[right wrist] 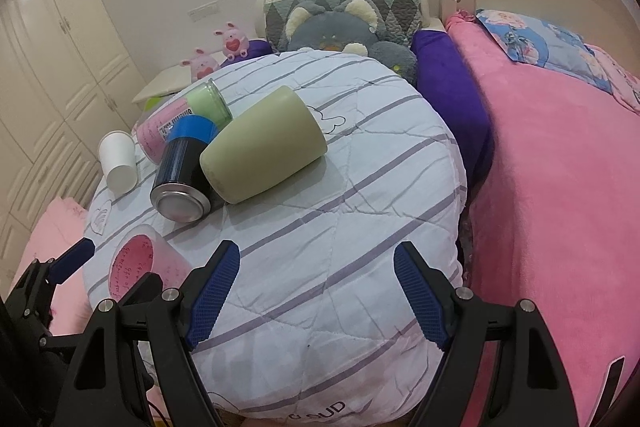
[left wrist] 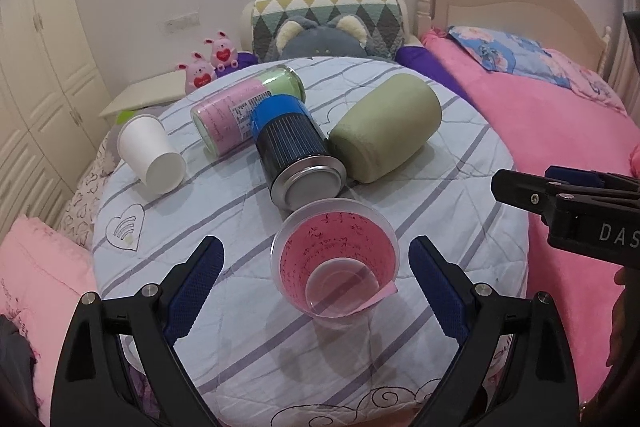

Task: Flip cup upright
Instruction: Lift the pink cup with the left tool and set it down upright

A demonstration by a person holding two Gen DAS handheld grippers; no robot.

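Left wrist — cup (left wrist: 335, 263) between open fingers (left wrist: 196, 279).

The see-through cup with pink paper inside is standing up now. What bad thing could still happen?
1. The clear cup stands on a soft, wrinkly quilt, so it might wobble over.
2. The open left claw sits on both sides of it, and pulling away could bump it.
3. The metal can lies on its side just behind and might roll into it.

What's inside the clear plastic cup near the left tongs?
A pink paper sheet with handwriting lines the clear cup's wall. Its base looks bare. Whatever is written on the sheet's outer side can't be read.
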